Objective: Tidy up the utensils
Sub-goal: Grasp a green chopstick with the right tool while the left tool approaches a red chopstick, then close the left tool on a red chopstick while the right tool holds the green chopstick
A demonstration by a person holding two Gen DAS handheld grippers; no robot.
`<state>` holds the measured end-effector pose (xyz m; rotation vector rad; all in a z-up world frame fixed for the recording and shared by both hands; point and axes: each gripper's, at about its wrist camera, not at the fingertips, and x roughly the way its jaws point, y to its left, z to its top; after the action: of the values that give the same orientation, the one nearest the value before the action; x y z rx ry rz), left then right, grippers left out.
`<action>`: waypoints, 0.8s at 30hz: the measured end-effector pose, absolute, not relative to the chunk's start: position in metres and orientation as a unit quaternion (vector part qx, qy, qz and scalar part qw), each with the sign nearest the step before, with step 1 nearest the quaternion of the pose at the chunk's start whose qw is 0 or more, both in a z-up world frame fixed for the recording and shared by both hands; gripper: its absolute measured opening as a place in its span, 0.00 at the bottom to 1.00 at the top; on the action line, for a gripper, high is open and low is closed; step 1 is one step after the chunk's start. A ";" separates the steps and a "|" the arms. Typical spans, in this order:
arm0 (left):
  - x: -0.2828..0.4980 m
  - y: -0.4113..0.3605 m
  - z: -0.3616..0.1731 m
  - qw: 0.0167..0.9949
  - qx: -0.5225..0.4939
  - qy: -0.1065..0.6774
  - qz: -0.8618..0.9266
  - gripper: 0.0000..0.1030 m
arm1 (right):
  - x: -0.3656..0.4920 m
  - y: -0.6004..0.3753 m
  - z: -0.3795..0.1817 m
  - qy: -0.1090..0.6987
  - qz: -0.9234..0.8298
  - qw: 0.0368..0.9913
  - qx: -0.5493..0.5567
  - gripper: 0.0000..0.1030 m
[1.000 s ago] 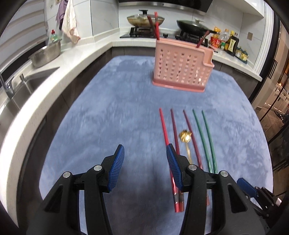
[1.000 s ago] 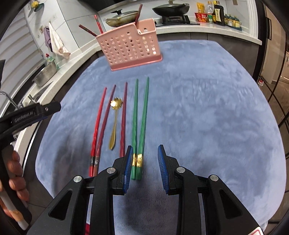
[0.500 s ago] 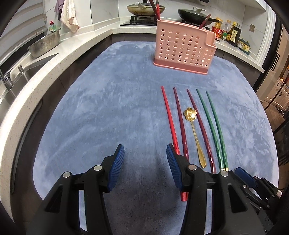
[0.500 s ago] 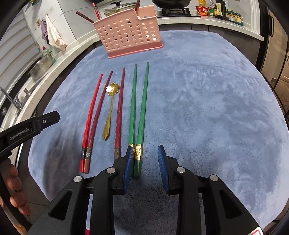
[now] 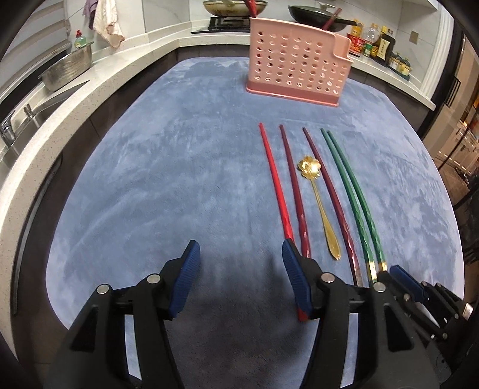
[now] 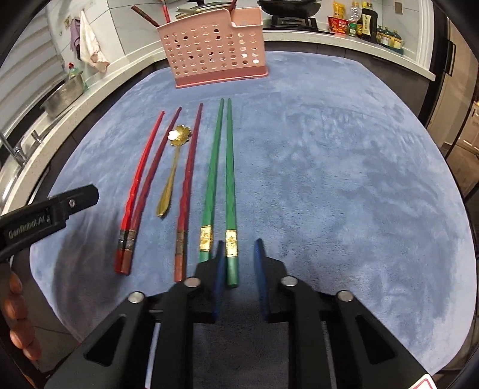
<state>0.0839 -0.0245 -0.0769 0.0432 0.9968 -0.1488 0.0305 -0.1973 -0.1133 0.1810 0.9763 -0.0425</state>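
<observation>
We centre the closing right gripper (image 6: 239, 263) on the right-hand green lacquered chopstick (image 6: 230, 179), pads not yet pinching, twelve o'clock toward pink perforated plastic caddy (image 6: 215, 48).

We see a blue cloth (image 5: 167, 185) covering the table, a steel colander (image 5: 67, 70) near the sink, 2 pans (image 5: 314, 18) on the stove, sauce bottles (image 5: 380, 45).

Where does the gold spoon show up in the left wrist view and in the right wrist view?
Left wrist view: the gold spoon lies right of centre, between two dark red chopsticks.
Right wrist view: the gold spoon lies left of centre, between the same two.
Shared landmark: the pink utensil basket stands beyond the row on the blue mat.
</observation>
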 end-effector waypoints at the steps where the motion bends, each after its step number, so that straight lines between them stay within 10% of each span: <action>1: 0.083 -0.026 -0.078 0.875 0.021 0.478 -0.074 0.53 | 0.031 -0.200 -0.113 0.469 -0.020 0.878 0.094 0.08; 24: 0.076 -0.039 -0.108 0.850 0.014 0.517 -0.100 0.54 | 0.024 -0.212 -0.114 0.472 -0.014 0.870 0.143 0.08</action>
<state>0.0762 -0.0389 -0.1082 0.0287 1.0894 -0.2107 0.0240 -0.2118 -0.1137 0.2997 0.9867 -0.0303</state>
